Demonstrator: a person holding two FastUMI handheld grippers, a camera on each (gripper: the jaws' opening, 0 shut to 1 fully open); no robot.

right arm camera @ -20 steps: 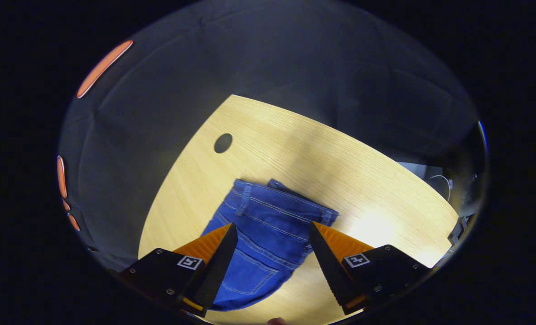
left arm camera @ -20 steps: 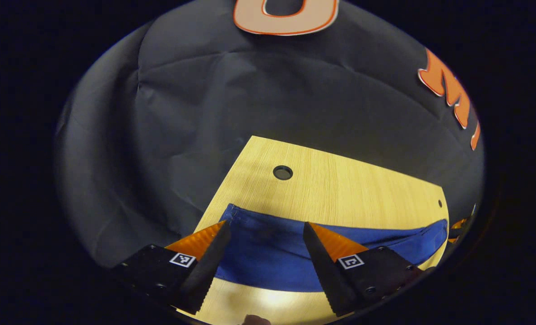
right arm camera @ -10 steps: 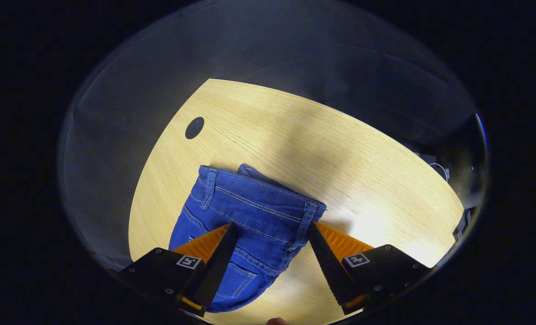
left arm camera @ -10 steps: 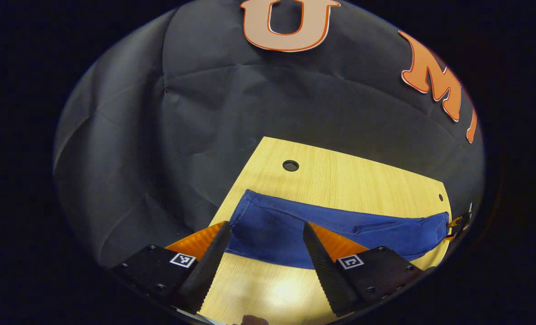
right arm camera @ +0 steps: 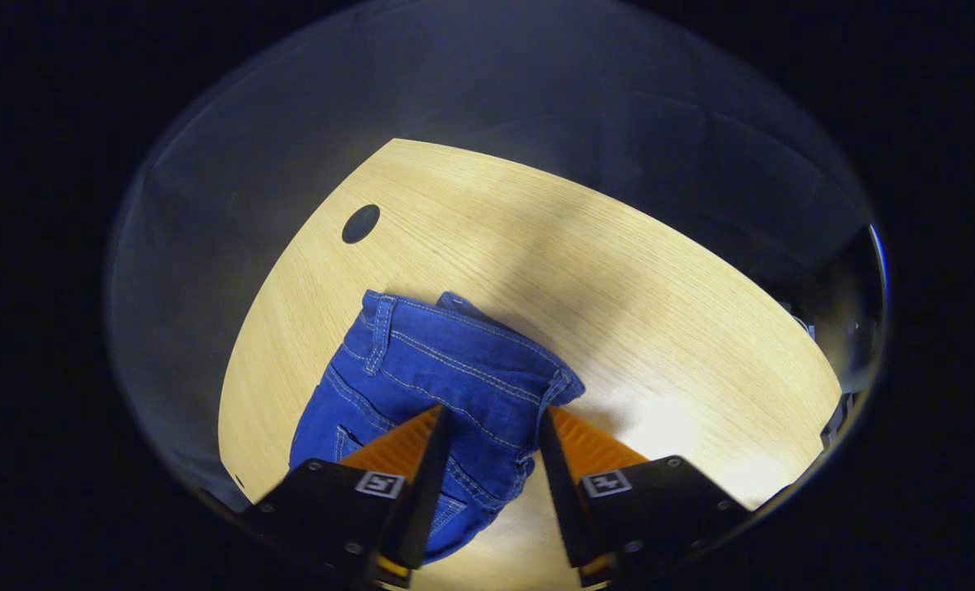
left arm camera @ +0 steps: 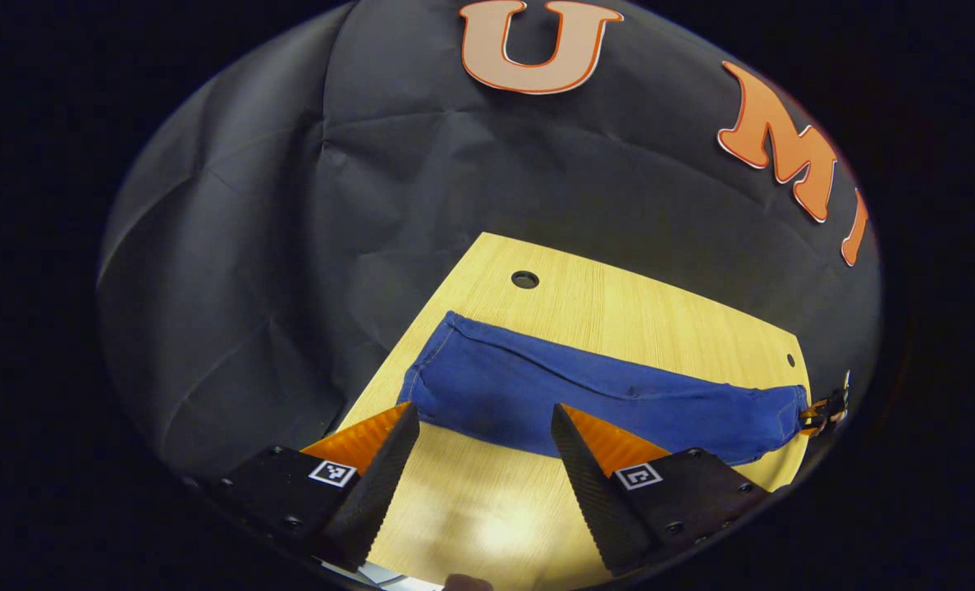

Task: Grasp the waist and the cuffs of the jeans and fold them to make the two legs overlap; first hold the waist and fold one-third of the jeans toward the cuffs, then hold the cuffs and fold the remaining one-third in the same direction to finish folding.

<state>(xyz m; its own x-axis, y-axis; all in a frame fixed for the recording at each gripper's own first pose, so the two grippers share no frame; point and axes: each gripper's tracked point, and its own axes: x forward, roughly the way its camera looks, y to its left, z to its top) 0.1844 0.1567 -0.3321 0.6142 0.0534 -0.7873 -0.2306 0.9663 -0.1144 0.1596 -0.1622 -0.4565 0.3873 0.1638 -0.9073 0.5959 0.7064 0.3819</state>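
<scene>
The jeans (left arm camera: pixel 586 394) lie flat along the table (left arm camera: pixel 619 312) as one long blue strip, the two legs apparently already stacked, so the lengthwise fold looks done. From the left gripper view the cuff end sits near the table's left edge and the strip runs away to the far right. From the right gripper view the waist (right arm camera: pixel 455 345) lies spread with its belt loops and a back pocket showing, just short of the round cable hole (right arm camera: pixel 360 223).

What has changed over the last second is mostly a matter of distance and grip. The left hand-held gripper (left arm camera: pixel 483 427) has drawn back from the cloth: a second ago the denim filled the gap between its fingers, and now bare wood shows there, with the cuff edge lying just beyond its fingertips. Its fingers stand wide apart and hold nothing. The right hand-held gripper (right arm camera: pixel 487 427) has gone the other way. Its fingers were spread wide a second ago and have since narrowed markedly over the waistband's near corner, with denim between them. Whether both fingers are actually pressing on the cloth yet I cannot tell.

To my eye this means the waist fold is about to start: the right side is taking hold of the waist, while the left has let go of the cuffs and stands clear, so the first third can be carried toward them.
</scene>
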